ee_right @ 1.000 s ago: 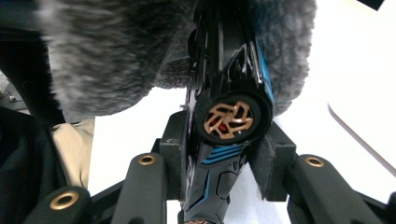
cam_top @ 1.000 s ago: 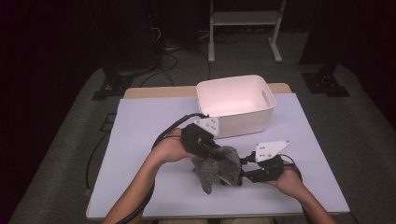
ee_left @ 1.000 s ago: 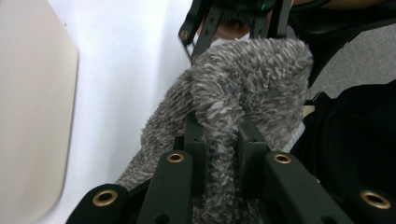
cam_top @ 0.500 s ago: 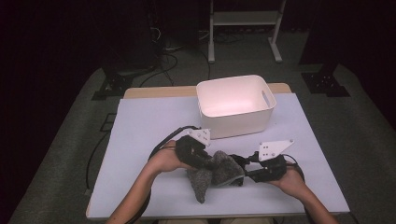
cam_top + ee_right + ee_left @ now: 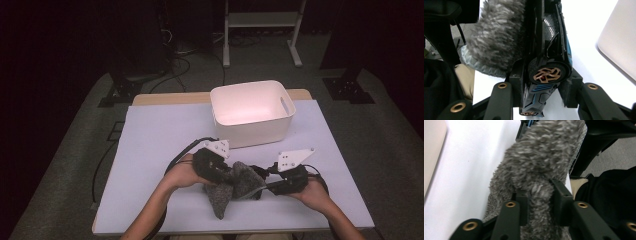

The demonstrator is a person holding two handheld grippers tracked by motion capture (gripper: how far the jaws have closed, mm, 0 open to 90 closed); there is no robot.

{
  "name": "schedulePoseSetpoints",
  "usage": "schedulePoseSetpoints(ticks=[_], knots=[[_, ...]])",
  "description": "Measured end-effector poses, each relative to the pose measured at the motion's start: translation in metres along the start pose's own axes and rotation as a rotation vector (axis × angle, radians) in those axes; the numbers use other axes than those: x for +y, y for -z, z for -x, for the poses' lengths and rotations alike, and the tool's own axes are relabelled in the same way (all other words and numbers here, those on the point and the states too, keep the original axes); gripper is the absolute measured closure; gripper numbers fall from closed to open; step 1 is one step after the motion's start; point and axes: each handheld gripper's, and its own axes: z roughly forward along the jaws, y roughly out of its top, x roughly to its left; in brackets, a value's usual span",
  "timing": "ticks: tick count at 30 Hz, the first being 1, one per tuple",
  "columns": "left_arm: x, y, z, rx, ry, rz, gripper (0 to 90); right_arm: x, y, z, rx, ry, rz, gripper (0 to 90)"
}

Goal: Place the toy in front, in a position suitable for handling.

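A dark lab: white-topped table [image 5: 150, 150], floor cables [image 5: 175, 55], metal stand [image 5: 260, 30].

Both forearms are bare, no sleeves showing. Each hand carries a black gripper: the left gripper [image 5: 216, 167] and right gripper [image 5: 291, 178] each bear a pale grey three-cornered plate with small dark screws at 12 o'clock. Black cables loop off toward 9 o'clock and 3 o'clock. The jaw arms are matte black with brass-coloured rivets
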Motion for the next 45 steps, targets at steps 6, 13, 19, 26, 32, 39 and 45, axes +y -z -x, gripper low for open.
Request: schedulePoseSetpoints(ticks=[6,13,19,26,32,39,45], knots=[[0.001,-0.004,0.001,0.034,0.025,0.011,56.6,-0.001,0.0,0.0,-0.01,-0.007,0.003,59.4],[-0.001,-0.003,0.001,0.017,-0.003,0.017,74.0,0.002,0.002,-0.003,-0.001,0.013,-0.024,59.7],[-0.004,-0.003,0.004,0.018,-0.009,0.028,74.8,0.004,0.001,0.001,0.018,-0.015,-0.038,58.2],[-0.005,-0.005,0.007,-0.022,-0.023,0.03,75.6,0.009,-0.019,0.0,0.062,-0.013,-0.171,54.4],[-0.009,-0.001,0.007,-0.015,-0.016,0.039,76.0,0.009,-0.025,-0.006,0.039,0.039,-0.154,55.4],[-0.011,0.025,0.009,0.02,-0.017,0.041,76.1,0.018,-0.036,-0.005,0.043,0.052,-0.087,55.5],[-0.024,0.057,0.017,0.079,-0.002,0.0,76.1,0.041,-0.068,-0.006,0.101,0.065,-0.017,55.5]])
